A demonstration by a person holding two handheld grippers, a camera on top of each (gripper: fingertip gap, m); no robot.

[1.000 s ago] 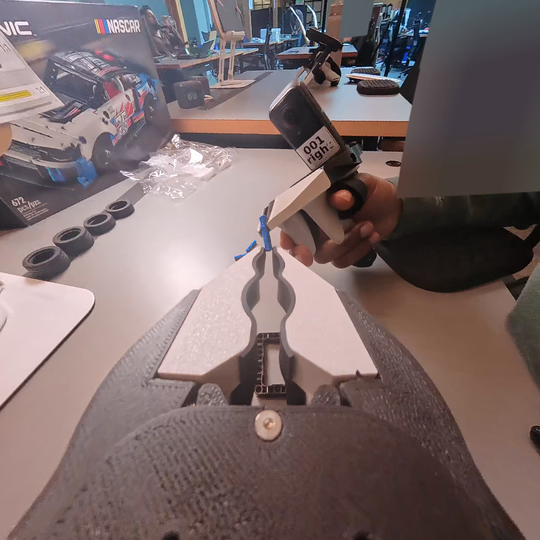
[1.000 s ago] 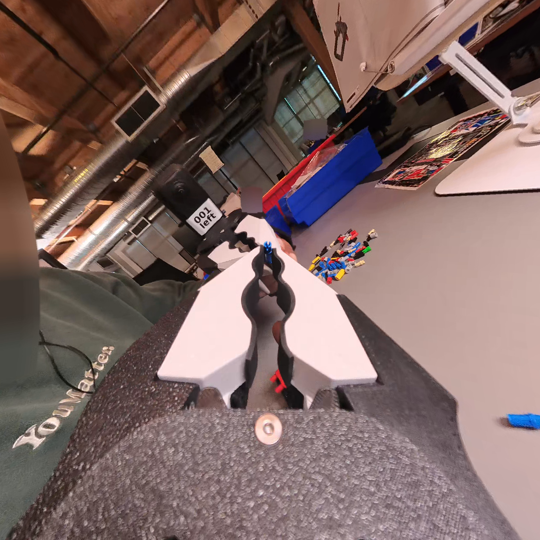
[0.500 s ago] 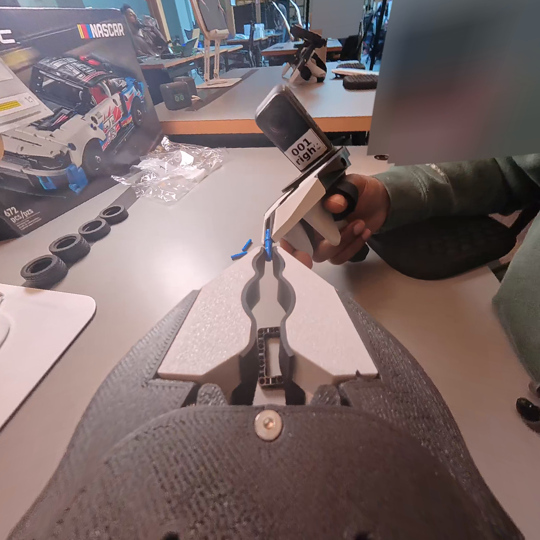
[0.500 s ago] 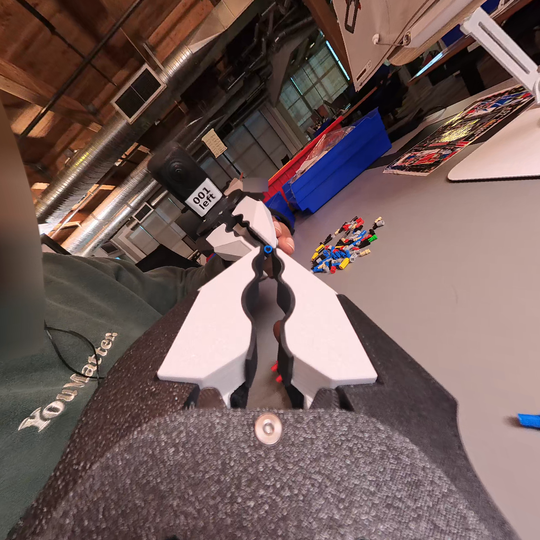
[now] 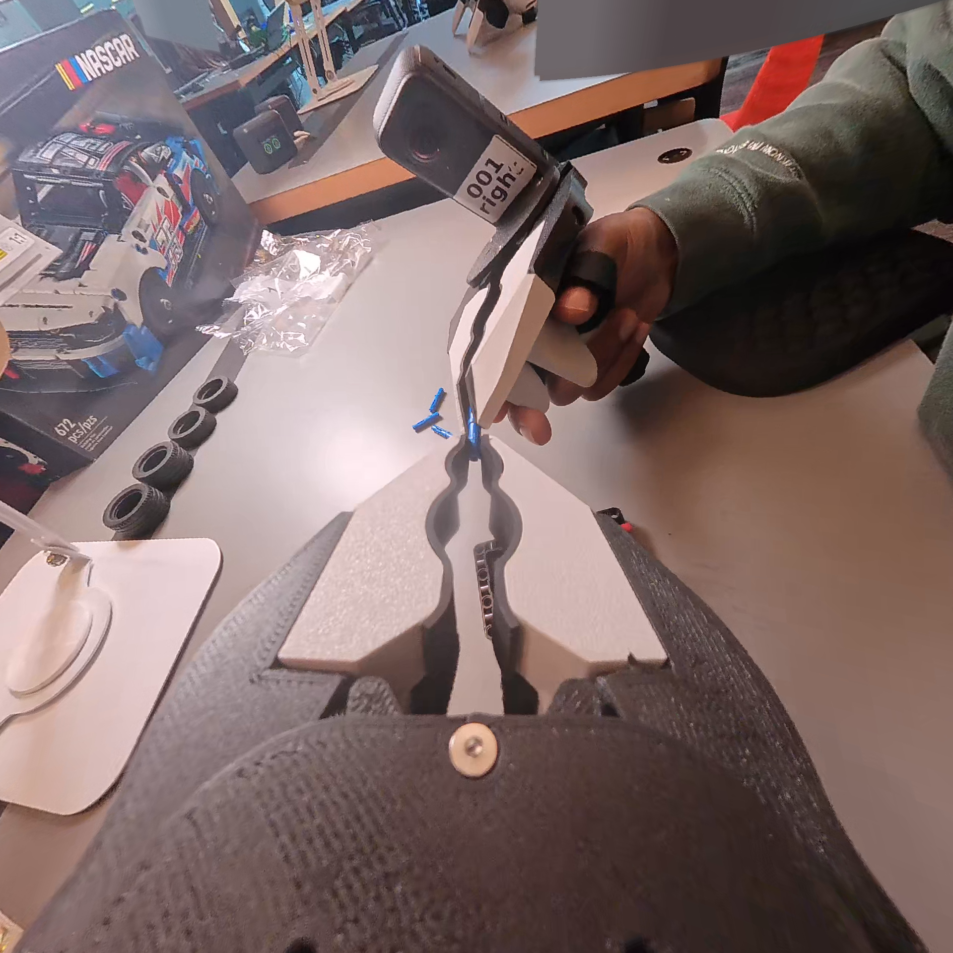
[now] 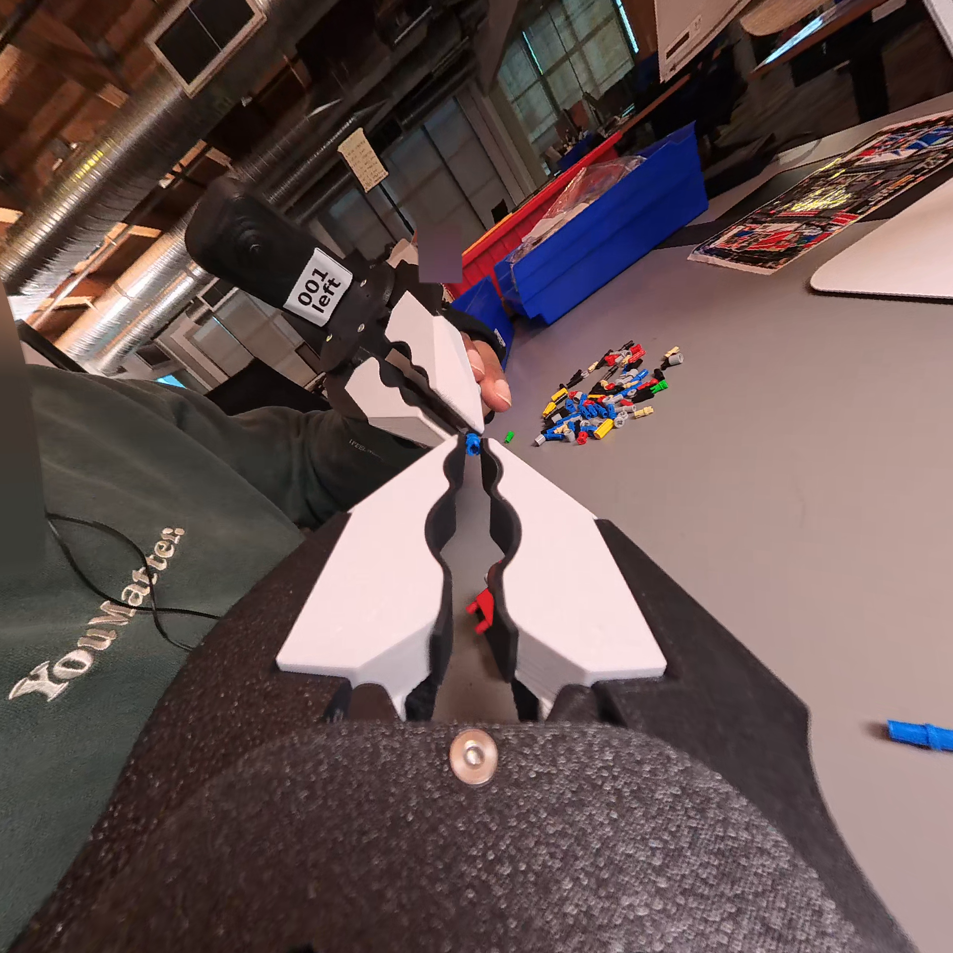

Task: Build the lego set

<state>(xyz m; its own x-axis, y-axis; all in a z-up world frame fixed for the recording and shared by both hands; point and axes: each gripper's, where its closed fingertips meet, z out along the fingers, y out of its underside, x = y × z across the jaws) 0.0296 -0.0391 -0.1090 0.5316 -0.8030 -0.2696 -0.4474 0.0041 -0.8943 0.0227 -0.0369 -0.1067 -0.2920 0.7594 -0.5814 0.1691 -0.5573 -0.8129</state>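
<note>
Over the grey table (image 5: 722, 515), pinching a blue pin (image 6: 471, 444) upright at the very tips of the right gripper (image 6: 471, 449), drawn narrow and clamped on it. Meeting that pin from the opposite side with the left gripper (image 5: 472, 456), tips touching it or just beside it; drawn narrow as well, but cannot tell whether clamped on anything. Nearer the camera than the pin in the left wrist view, through the slot between the left gripper's fingers, a black beam with holes (image 5: 485, 582), turned on edge. Likewise below the pin in the right wrist view, through the other slot, a small red piece (image 6: 482, 608). Just left of the pin in the left wrist view, a few loose blue pins (image 5: 430, 415) lying on the table. Farther left of the pin, a row of four black tyres (image 5: 165, 461), then the set box (image 5: 103, 232) standing behind them, with a crumpled clear bag (image 5: 294, 289) beside it. Right of the pin there, a hand (image 5: 619, 309) wrapped around the right gripper's grip. Right of the pin in the right wrist view, a single green piece (image 6: 509, 437) close by, then a heap of small mixed pieces (image 6: 603, 397), and well beyond it blue bins (image 6: 608, 242).
</note>
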